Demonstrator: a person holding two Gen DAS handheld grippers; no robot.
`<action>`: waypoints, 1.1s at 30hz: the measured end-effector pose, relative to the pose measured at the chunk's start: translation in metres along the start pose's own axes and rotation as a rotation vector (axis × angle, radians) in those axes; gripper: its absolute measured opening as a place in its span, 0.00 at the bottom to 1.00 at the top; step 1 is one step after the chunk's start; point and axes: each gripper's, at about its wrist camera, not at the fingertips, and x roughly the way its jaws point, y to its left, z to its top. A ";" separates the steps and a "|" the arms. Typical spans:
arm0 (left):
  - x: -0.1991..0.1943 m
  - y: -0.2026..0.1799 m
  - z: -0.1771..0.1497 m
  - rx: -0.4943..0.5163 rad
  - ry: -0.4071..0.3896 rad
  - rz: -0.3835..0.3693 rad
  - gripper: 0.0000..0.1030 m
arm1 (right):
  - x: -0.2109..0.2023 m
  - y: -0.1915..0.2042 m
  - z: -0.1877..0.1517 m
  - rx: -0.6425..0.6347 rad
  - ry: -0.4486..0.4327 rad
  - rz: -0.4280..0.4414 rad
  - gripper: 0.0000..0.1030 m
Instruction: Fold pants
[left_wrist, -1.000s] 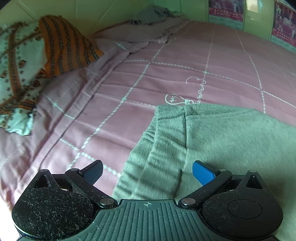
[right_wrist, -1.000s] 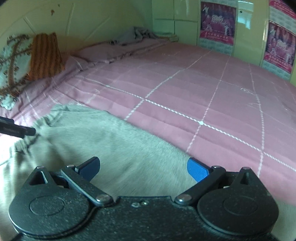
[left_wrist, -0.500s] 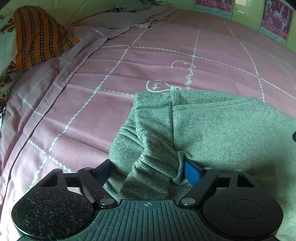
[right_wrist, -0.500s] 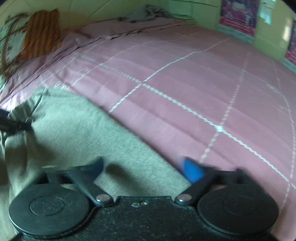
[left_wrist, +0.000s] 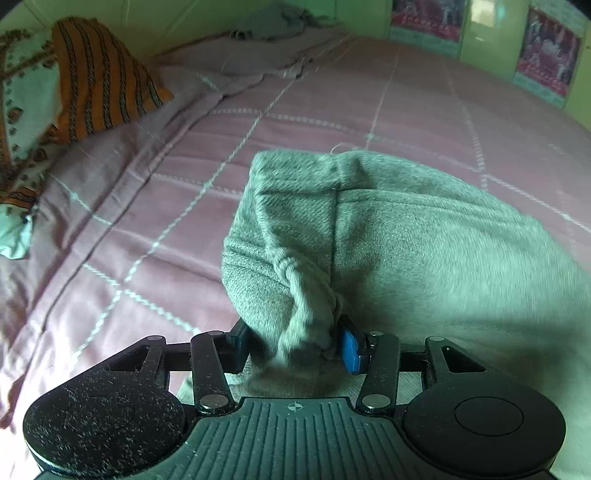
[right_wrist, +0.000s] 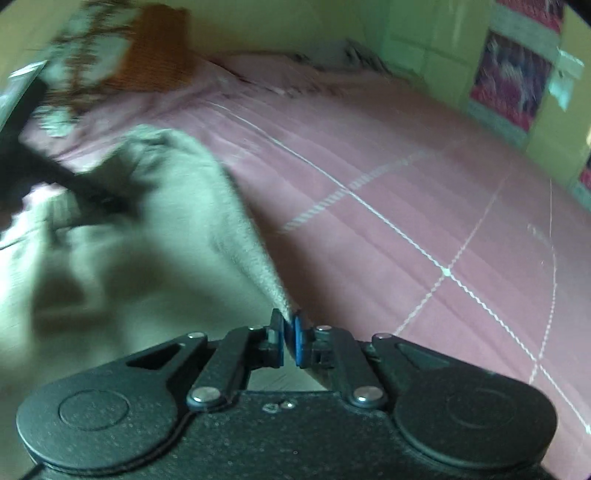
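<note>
Grey-green pants (left_wrist: 406, 240) lie on the pink bed. The end nearest me is lifted and bunched. My left gripper (left_wrist: 295, 347) has its jaws closing, and a thick gathered fold of the pants is pressed between its blue pads. In the right wrist view my right gripper (right_wrist: 289, 332) is shut on a thin edge of the pants (right_wrist: 129, 258), which rises in a ridge from the pads. The left gripper (right_wrist: 74, 184) shows there as a dark blur at the far left.
The pink sheet (left_wrist: 147, 221) with white grid lines spreads ahead and to the right. An orange striped pillow (left_wrist: 99, 81) and a patterned cloth (left_wrist: 26, 92) lie at the far left. A grey heap of clothes (left_wrist: 273, 22) sits by the green wall with posters (left_wrist: 543, 48).
Both grippers went from wide open to closed on the pants. The fabric, flat before, is now lifted and bunched. The right view has tilted and blurred.
</note>
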 end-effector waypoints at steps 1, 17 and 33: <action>-0.012 0.001 -0.003 0.003 -0.011 -0.009 0.47 | -0.015 0.011 -0.007 -0.009 -0.016 0.010 0.05; -0.116 0.091 -0.133 -0.200 0.153 -0.079 0.66 | -0.072 0.093 -0.129 0.414 0.059 0.146 0.23; -0.088 0.084 -0.175 -0.594 0.167 -0.325 0.63 | -0.078 0.057 -0.179 0.858 0.066 0.091 0.28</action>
